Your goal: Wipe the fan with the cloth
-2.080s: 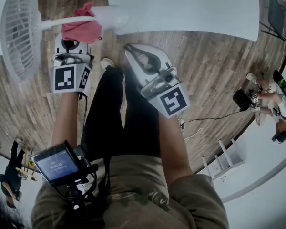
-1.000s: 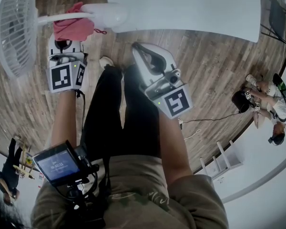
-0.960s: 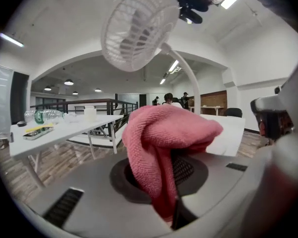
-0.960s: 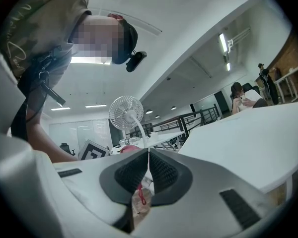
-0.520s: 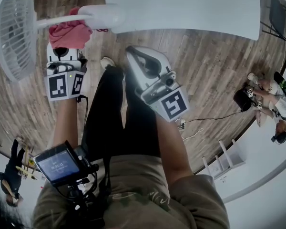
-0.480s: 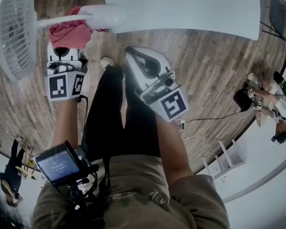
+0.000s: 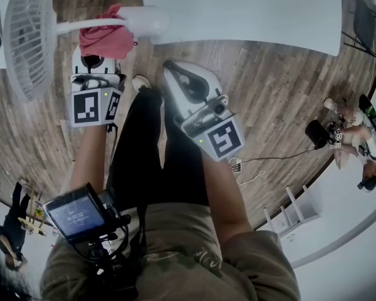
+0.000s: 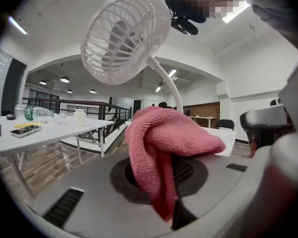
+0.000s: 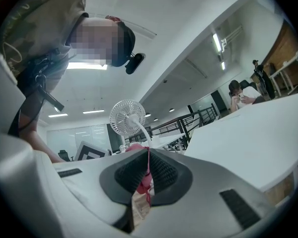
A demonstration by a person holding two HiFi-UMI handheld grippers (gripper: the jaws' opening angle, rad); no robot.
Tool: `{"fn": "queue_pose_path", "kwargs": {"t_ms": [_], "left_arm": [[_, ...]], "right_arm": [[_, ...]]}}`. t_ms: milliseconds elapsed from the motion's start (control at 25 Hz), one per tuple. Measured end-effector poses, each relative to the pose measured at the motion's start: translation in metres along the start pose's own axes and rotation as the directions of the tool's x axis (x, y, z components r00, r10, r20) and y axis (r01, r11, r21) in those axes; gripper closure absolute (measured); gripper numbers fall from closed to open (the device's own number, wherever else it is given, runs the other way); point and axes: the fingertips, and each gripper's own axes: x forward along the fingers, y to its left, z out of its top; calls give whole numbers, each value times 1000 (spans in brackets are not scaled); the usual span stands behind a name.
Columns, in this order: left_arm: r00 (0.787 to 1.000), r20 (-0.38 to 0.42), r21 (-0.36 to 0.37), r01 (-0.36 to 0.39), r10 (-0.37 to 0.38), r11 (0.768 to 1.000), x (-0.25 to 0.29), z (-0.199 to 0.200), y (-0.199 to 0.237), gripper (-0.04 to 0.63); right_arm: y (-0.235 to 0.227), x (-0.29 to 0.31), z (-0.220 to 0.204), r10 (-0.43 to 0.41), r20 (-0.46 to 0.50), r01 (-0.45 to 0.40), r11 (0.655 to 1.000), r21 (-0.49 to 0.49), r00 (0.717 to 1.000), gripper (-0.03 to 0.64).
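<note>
Okay, left claw [image 7: 99,56] is clamping down on the pink cloth [image 8: 164,143], jaws partly closed with the bunched fabric filling the gap between them and folding over the tips. Cloth is sitting right at the thin white stem [image 7: 88,25] of the fan [image 8: 124,38], close to the fan's base [image 7: 141,21]; whether it is actually pressing on the stem I cannot tell. Fan head [image 7: 28,39] is sticking out to the left in the head view, and in the left gripper view it is rising above and behind the cloth, grille facing the camera. Right claw [image 7: 170,66] is hovering near the base with its jaws together and gripping nothing; only a sliver of pink is showing through the slit, from farther off. White bench [image 7: 250,11] is lying just beyond the base, wood floor [image 7: 282,93] below.
</note>
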Motion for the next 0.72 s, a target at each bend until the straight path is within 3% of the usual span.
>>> {"fn": "queue_pose_path", "kwargs": {"t_ms": [160, 240, 400, 720], "left_arm": [[1000, -6, 2, -3, 3, 1000, 2, -4, -3, 517], [1000, -7, 17, -2, 2, 1000, 3, -4, -3, 517], [1000, 1, 76, 2, -2, 997, 6, -5, -6, 517], [1000, 19, 76, 4, -6, 997, -3, -7, -1, 517]], "right_arm": [[-4, 3, -5, -110, -40, 102, 981, -166, 993, 607], [-2, 5, -9, -119, -56, 105, 973, -207, 991, 607], [-7, 8, -7, -134, -51, 121, 970, -211, 990, 607], [-2, 14, -12, -178, -34, 167, 963, -211, 983, 609]]}}
